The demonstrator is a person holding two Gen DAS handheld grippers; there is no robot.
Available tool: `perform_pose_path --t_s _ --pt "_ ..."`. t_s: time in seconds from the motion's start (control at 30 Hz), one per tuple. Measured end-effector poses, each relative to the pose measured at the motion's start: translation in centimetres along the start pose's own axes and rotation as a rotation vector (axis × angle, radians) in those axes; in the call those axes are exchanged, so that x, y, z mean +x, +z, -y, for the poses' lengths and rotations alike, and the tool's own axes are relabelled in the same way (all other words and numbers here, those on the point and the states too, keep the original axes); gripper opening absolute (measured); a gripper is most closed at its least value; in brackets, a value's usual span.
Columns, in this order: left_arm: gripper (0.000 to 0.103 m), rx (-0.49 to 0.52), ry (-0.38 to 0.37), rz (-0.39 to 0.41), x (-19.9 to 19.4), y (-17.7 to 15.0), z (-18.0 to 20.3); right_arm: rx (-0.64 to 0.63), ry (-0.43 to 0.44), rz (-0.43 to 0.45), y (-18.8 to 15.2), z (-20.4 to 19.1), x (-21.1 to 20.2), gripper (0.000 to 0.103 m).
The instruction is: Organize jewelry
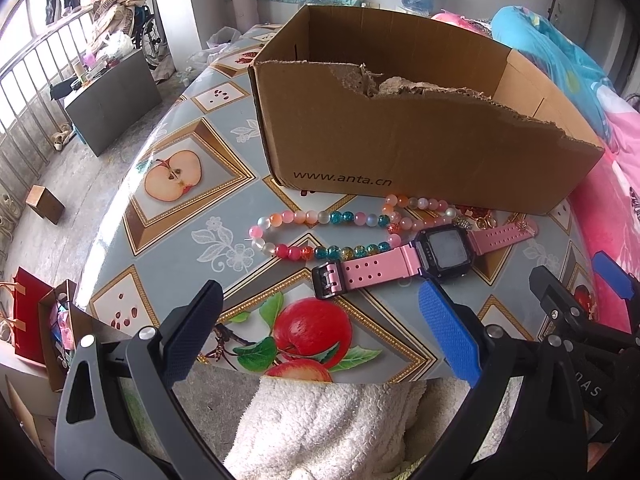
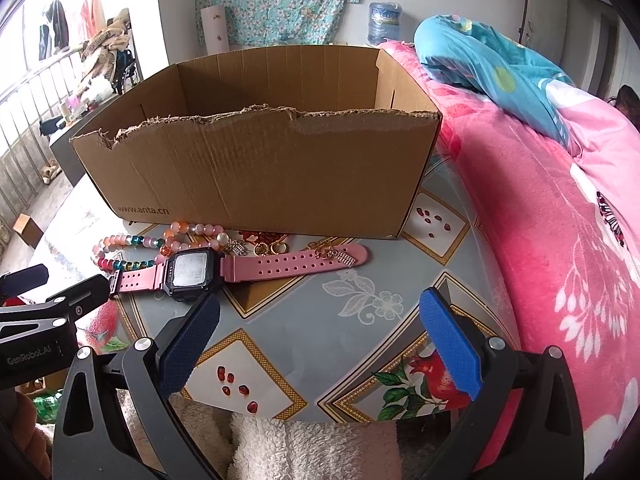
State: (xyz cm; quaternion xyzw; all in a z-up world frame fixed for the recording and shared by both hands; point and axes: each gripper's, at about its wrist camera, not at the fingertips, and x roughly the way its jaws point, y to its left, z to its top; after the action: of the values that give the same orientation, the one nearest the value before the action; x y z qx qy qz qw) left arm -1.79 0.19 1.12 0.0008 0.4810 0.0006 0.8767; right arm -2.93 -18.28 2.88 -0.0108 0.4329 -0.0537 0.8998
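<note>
A: Jewelry lies in a row on the table (image 2: 352, 332), just in front of the cardboard box (image 1: 400, 136). In the left wrist view the pink watch (image 1: 424, 258) sits at about 1 o'clock from the left tongs (image 1: 320, 340), flat on the fruit-patterned cloth.

B: And the beads?

A: The bead bracelet (image 1: 320, 232) loops between the watch and the box, at 12 o'clock from the left tongs. One end of its loop touches the watch strap near the case. Small gold rings (image 2: 270, 248) and a little charm (image 2: 340, 258) lie by the far strap, close to the box wall; the charm rests on the strap's tip.

B: How do the tongs stand?

A: Both are spread wide and grip nothing. The left ones hover over the near table edge, above the red apple print. The right tongs (image 2: 320, 344) hover at the same edge, with the watch at their 11 o'clock. In the left view the right tool's tip shows at 3 o'clock.

B: The box?

A: Open on top, its near wall torn ragged along the rim, with "www.anta.cn" printed low on it. What it holds I cannot tell. A pink bed cover (image 2: 560, 240) runs along the table at 3 o'clock.
</note>
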Motion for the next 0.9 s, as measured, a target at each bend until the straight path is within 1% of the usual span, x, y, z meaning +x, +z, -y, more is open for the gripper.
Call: perform_pose_path --t_s 0.23,0.37,0.43,0.57,0.63,0.73,0.83,0.9 --pt "0.095 0.013 0.005 0.035 -1.1 -0.2 0.4 0.002 -0.003 0.022 -0.3 0.1 -0.8 0.098" --pt "0.095 0.013 -0.028 0.067 -1.7 -0.5 0.6 -0.004 -0.010 0.044 -0.4 0.2 -1.3 0.098" --pt "0.095 0.010 -0.066 0.084 -1.8 -0.5 0.5 -0.009 -0.017 0.061 -0.3 0.3 -1.6 0.098" --pt "0.095 0.000 -0.177 0.106 -2.1 -0.6 -0.1 -0.015 -0.011 0.119 -0.3 0.5 -2.5 0.098" --pt "0.095 -0.002 -0.210 0.135 -2.4 -0.8 -0.5 -0.029 -0.008 0.158 -0.4 0.6 -3.0 0.098" --pt "0.095 -0.006 -0.249 0.198 -2.9 -1.0 -1.1 -0.055 -0.002 0.214 -0.6 0.7 -3.4 0.098" --pt "0.095 -0.021 -0.306 0.240 -3.2 -1.1 -1.7 -0.070 0.044 0.230 -0.6 0.7 -3.2 0.098" --pt "0.095 -0.022 -0.337 0.235 -2.7 -1.1 -2.1 -0.086 0.098 0.223 -0.5 0.5 -2.7 0.098"
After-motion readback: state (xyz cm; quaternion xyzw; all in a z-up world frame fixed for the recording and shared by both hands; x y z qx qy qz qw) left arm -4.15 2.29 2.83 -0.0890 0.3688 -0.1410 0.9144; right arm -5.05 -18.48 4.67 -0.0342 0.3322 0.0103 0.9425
